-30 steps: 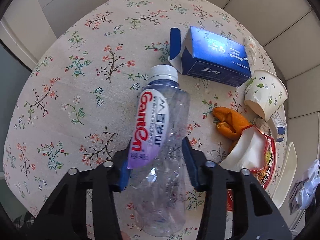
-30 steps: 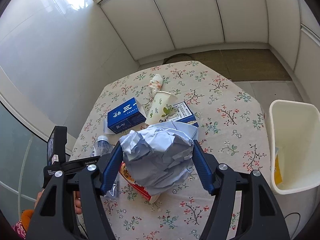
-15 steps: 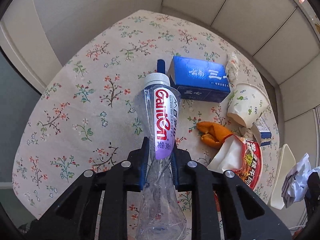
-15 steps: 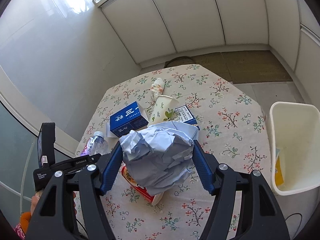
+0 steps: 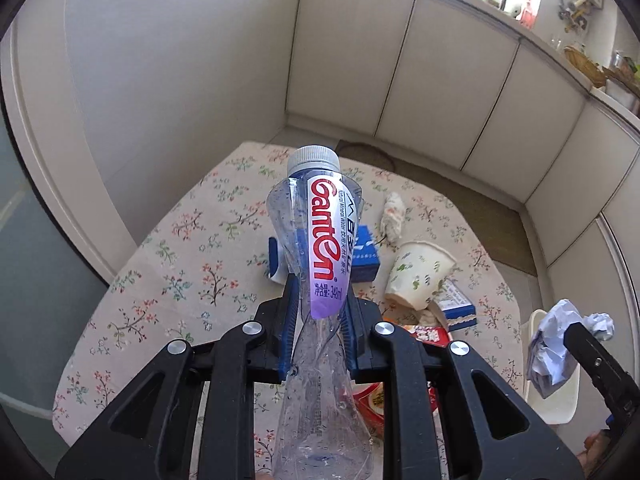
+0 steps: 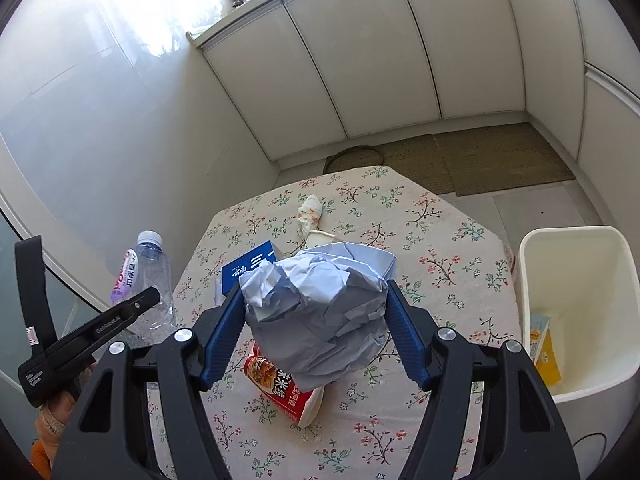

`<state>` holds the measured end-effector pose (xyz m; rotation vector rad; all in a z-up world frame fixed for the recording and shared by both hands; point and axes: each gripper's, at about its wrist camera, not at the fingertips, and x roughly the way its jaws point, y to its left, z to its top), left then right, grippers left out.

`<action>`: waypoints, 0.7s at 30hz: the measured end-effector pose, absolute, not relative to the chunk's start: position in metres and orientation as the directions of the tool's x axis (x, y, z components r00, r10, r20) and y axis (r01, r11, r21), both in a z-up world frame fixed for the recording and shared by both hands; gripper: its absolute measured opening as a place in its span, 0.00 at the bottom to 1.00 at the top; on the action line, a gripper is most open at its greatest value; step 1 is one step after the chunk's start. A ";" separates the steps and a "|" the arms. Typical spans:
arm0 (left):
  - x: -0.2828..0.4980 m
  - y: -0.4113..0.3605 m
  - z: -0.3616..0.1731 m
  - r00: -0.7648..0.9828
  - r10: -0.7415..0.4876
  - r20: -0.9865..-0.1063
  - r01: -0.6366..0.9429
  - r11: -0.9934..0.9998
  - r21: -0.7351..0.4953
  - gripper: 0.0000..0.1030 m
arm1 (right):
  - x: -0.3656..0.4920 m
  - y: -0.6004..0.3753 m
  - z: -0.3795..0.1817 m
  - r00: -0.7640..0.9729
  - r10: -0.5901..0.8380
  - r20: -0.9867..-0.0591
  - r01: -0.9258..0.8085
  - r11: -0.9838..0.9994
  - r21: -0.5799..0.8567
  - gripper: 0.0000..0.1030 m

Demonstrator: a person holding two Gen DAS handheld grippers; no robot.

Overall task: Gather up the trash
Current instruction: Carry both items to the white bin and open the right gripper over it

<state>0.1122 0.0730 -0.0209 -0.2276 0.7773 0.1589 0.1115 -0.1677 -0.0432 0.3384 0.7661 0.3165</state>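
Left tool [image 5: 318, 320] clamped on crushed clear plastic Ganten bottle [image 5: 320, 248], lifted above floral-cloth desk [image 5: 180, 248]. Right tool [image 6: 316, 330] clamped on crumpled pale-blue paper wad [image 6: 320, 316], beside rectangular white plastic bin [image 6: 580, 264].

A floral tablecloth [image 6: 432, 240] covers the table, which stands close to a plain wall [image 6: 100, 152] on its left edge. Beyond the table's far edge, white cabinet doors [image 6: 380, 64] run along the room, with a brown mat [image 6: 492, 160] on the floor before them. Cluttered items sit on the sunlit ledge [image 5: 580, 40] above the cabinets.
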 end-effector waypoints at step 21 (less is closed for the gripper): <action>0.071 -0.042 0.011 0.867 -0.089 -0.491 0.062 0.996 -0.070 0.19 | 0.074 -0.259 -0.016 0.859 0.048 -0.510 0.067 0.976 0.205 0.65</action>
